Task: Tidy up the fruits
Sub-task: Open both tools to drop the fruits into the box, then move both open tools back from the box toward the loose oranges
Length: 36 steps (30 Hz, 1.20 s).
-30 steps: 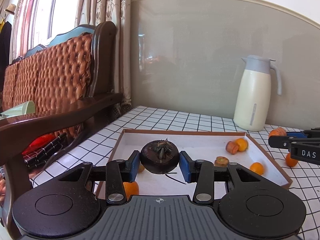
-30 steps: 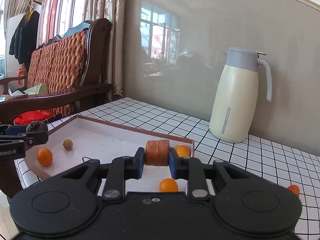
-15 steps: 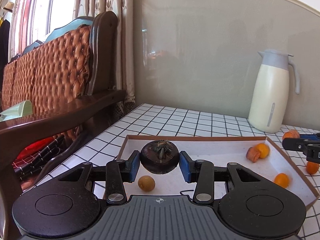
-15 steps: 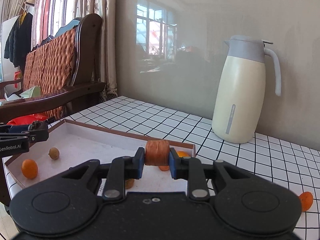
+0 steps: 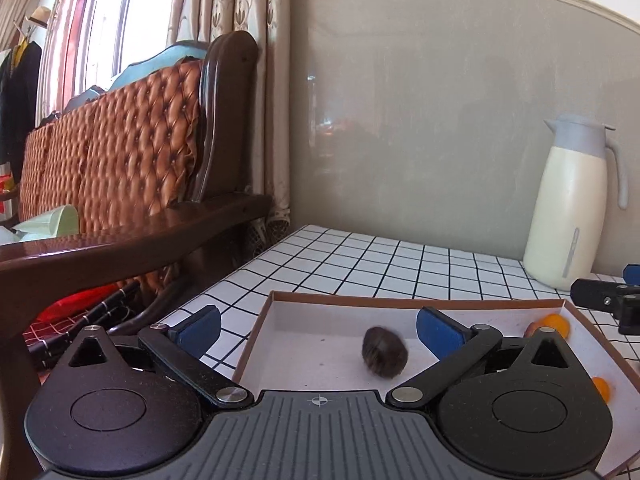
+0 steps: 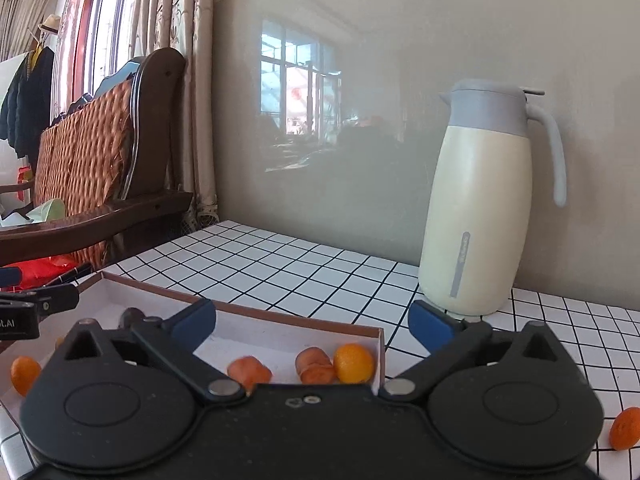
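so the checked table [image 5: 400,264] carries everything, and the shallow brown-walled tray [image 5: 400,305] lies on it as the collecting place, which is why both tools point down over its floor. the cream jug [image 6: 476,208] stands behind on the table, well apart from the tray and out of the work.

the left gripper [image 5: 318,326] hangs over the tray's near left corner with its jaws spread wide, nothing pinched; the dark round fruit [image 5: 385,353] sits blurred on or just above the tray floor between the blue pads, free of both. the right gripper [image 6: 312,322] is likewise spread wide over the tray's right end, and below it a reddish-orange piece [image 6: 250,372] looks blurred, beside a second reddish piece [image 6: 314,365] that touches a small orange fruit [image 6: 354,363] in the corner. one more orange [image 6: 625,428] lies out on the table, not yet gathered.

compared with a second ago, the left jaws then clamped the dark fruit and the right jaws clamped a reddish ribbed piece; both have just been opening, and both fruits are now let go into the tray. the tray also looms closer in both views.
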{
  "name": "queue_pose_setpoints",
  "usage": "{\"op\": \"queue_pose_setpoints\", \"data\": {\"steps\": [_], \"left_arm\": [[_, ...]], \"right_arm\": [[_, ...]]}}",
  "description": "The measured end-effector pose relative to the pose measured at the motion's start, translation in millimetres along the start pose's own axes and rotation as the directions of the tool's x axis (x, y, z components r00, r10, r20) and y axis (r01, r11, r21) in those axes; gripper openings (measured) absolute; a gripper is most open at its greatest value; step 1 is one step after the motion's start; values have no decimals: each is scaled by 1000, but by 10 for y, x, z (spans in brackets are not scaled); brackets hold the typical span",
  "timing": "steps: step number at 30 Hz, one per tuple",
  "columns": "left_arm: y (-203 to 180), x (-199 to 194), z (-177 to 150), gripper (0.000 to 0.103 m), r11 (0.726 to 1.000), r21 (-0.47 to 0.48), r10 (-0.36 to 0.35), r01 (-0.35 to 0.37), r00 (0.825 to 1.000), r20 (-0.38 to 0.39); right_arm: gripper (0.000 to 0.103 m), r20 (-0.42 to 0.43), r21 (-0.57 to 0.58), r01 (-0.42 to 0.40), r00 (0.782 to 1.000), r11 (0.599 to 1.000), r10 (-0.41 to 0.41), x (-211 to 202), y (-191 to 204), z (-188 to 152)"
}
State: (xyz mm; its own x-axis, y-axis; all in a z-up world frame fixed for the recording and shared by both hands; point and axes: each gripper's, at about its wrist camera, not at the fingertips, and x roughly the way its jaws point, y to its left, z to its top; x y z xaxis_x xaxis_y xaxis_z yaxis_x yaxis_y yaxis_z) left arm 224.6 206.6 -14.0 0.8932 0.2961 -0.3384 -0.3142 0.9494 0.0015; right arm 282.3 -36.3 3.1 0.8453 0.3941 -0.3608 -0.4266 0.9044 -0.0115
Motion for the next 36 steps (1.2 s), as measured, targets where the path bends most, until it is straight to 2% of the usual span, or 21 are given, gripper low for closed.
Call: {"op": "queue_pose_setpoints", "data": {"steps": [4,14,18,23,27,32,36], "left_arm": [[-29,-39,-13,103,1000,12,-24,24,1000,-8],[-81,-218,-5,103,999,18,-30,30,999,12],[-145,-346,-23,103,999,36,-3,2,1000,24],[-153,-553,-28,103,999,-12,44,-43,995,87],[-245,-722,-64,103,998,-28,67,-64,991,115],[-488,-915,-155,103,1000,18,-10,9,998,56],[-644,-1096,-191,103,999,-6,-38,39,997,66]], "right_arm": [[97,-5,-19,-10,1000,1000,10,-25,81,-9],[97,-13,-16,-6,1000,1000,6,-186,37,-27],[97,-18,-9,-3,1000,1000,3,-285,24,-45],[97,-9,-13,14,1000,1000,-14,-454,12,-74],[97,-7,41,22,1000,999,-21,-655,-112,-113],[97,-10,80,44,999,996,-43,-951,-295,-155],[96,-18,76,54,998,996,-53,-1160,-430,-208]]}}
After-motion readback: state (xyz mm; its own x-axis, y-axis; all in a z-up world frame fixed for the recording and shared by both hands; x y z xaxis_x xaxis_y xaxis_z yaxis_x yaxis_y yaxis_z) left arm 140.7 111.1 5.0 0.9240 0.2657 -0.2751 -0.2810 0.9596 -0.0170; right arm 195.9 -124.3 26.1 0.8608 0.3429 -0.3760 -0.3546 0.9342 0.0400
